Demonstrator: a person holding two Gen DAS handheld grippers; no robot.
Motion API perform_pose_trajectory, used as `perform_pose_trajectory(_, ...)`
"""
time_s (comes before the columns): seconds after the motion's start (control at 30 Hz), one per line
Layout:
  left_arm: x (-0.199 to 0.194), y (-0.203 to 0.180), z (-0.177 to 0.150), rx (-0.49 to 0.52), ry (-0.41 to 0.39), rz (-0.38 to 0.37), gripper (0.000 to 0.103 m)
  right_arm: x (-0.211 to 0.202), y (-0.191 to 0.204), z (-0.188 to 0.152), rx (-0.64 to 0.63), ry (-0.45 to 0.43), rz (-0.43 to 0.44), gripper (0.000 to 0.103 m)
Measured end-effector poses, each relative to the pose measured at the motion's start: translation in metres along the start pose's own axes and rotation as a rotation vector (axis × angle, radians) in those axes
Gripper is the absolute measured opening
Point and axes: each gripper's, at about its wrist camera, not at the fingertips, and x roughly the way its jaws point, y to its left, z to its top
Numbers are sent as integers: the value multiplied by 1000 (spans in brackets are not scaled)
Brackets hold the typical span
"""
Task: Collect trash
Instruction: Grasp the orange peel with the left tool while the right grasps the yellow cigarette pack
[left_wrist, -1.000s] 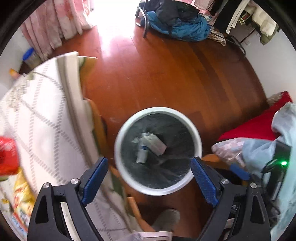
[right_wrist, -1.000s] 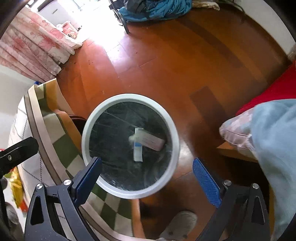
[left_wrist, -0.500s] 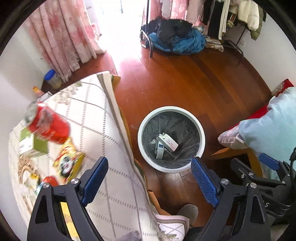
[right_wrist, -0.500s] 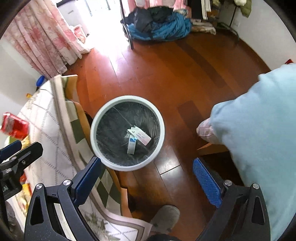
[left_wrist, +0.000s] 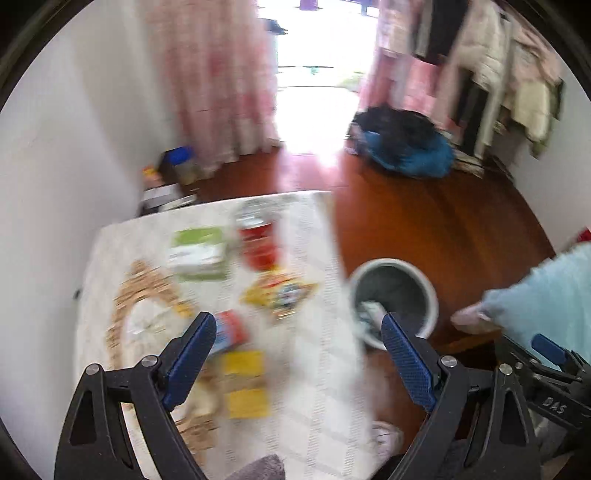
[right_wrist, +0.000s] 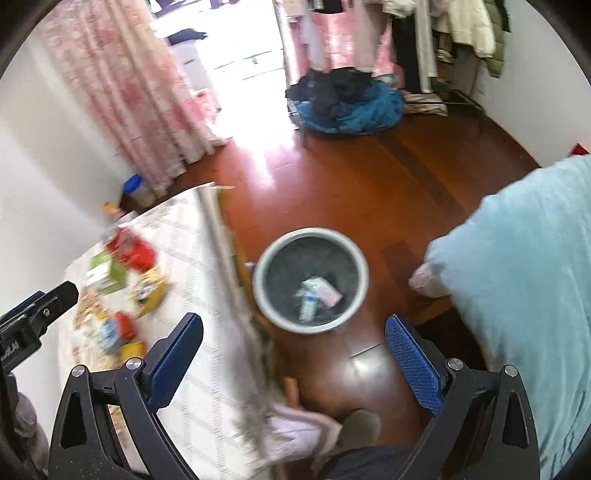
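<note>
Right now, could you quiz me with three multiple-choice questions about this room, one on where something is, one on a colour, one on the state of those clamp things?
1. Where does the waste bin stand?
A. on the table
B. on the wooden floor beside the table
C. against the curtain

2. What colour is the can on the tablecloth?
A. red
B. black
C. purple

3. How do both grippers stand?
A. shut on trash
B. open and empty
C. each shut on a can

Answers:
1 B, its rim sits on the floorboards next to the cloth's edge.
2 A, its body shows red.
3 B, the left gripper and right gripper have wide gaps with nothing between them.
</note>
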Motion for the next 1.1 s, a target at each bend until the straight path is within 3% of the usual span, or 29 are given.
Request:
perform_pose_trajectory(0.1,5,61,-31,-76,38,82,92,10,38,-19,-39,50,50,100)
perform_pose_trajectory(0.2,36,124,-78,-150,138,196,91,36,82,-44,-83,136,102,100)
perform_pose_trajectory(0.3,69,172,-117,-228,229,253,92,73,132,-70,-140,216,140,100)
perform_pose_trajectory(0.37,89,193,-136,-263,285,257,94,97,162,-84,-177,263,143,99)
perform_pose_trajectory(0.4,94,198,-145,-280,303,255,101,110,179,-90,-192,283,147,98)
perform_pose_trajectory(0.57,116,222,-166,-345,353,258,102,164,232,-106,-235,355,104,93)
perform_pose_trajectory(0.7,120,226,-166,-371,358,243,102,191,252,-111,-240,386,73,77)
perform_pose_trajectory(0.87,120,214,-156,-296,317,203,102,196,275,-127,-366,346,-1,64)
perform_pose_trajectory(0.9,122,213,-151,-271,308,194,102,195,275,-130,-393,339,-15,58)
perform_pose_trajectory(1.1,120,156,-132,63,270,63,102,187,214,-125,-358,383,-35,58)
